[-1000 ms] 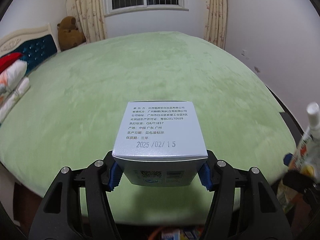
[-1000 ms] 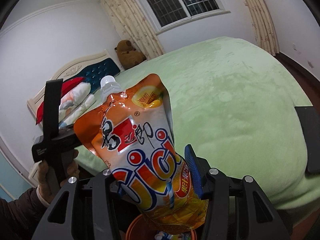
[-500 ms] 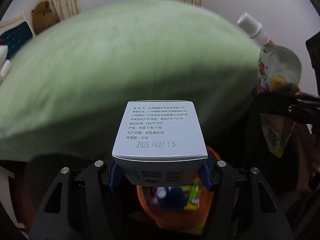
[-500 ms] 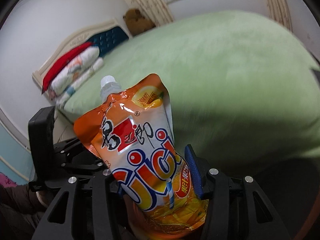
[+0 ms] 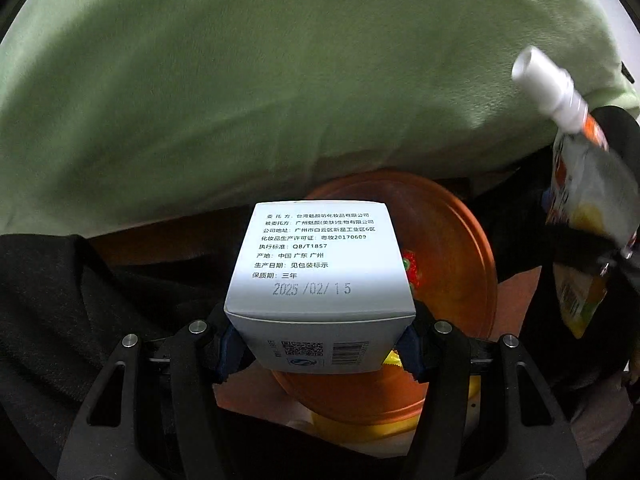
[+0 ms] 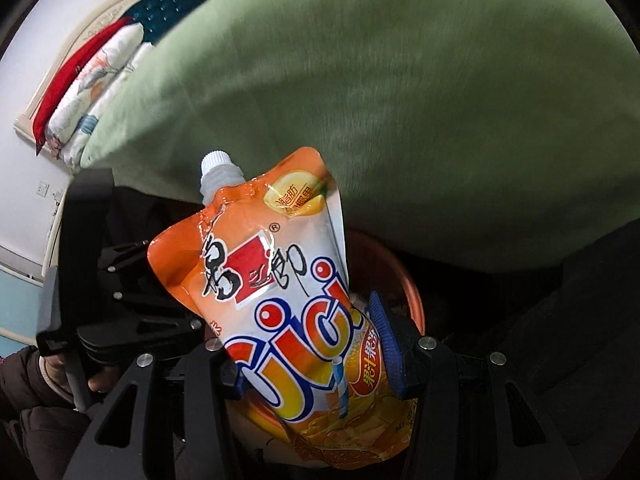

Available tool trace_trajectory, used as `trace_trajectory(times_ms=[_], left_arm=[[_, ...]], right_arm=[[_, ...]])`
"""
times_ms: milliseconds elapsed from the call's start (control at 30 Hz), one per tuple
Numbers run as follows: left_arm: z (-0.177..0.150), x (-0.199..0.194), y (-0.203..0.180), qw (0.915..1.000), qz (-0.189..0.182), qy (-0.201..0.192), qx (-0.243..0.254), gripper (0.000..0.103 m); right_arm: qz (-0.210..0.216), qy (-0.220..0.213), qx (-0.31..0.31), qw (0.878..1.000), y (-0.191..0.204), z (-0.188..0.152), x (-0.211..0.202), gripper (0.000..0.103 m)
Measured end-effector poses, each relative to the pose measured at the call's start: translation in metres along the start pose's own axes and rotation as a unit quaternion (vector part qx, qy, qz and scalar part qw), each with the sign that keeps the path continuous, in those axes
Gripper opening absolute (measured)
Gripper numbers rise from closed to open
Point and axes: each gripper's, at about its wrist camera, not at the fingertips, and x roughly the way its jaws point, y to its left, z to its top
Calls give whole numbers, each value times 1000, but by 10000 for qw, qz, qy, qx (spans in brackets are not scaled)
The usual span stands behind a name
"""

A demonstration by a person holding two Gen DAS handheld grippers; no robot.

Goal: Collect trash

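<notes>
A white printed carton (image 5: pixel 320 280) is clamped between the blue pads of my left gripper (image 5: pixel 318 350), which points down over an orange bin (image 5: pixel 460 236) holding colourful wrappers. In the right wrist view an orange spouted juice pouch (image 6: pixel 280 292) with a white cap is pinched in my right gripper (image 6: pixel 308 340), above the same orange bin (image 6: pixel 412 292). The pouch (image 5: pixel 580 216) also shows at the right edge of the left wrist view. The left gripper's body shows at the left of the right wrist view, held by a hand (image 6: pixel 56 372).
A bed with a green cover (image 5: pixel 280 80) fills the upper part of both views, its edge just above the bin. Pillows (image 6: pixel 88 92) and a padded headboard lie at the far end. Dark clothing (image 5: pixel 48 300) borders the bin on the left.
Both grippers tilted down and dropped from facing across the bed to pointing at the orange bin beside it. Carton and pouch stay gripped as before.
</notes>
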Motion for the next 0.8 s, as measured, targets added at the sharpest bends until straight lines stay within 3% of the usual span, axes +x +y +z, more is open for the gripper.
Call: trace_trajectory(times_ms=[333, 367, 400, 433, 467, 800], left_arm=[[5, 6, 0, 9999, 3, 118, 39, 60], [5, 5, 0, 9999, 34, 113, 46, 63], [8, 4, -4, 9999, 81, 125, 49, 67], [9, 5, -5, 9997, 130, 185, 51, 85], [10, 6, -5, 9997, 155, 191, 37, 90], [11, -4, 6, 9996, -69, 66, -276, 90]], right_arm=[[23, 236, 47, 9997, -4, 6, 14, 51], [13, 282, 24, 9996, -1, 9, 18, 55], [-30, 385, -16, 9993, -1, 10, 22, 74], [-124, 442, -50, 9989, -1, 11, 23, 82], [-158, 438, -61, 9989, -2, 11, 23, 84], [-112, 59, -25, 9999, -11, 6, -3, 84]])
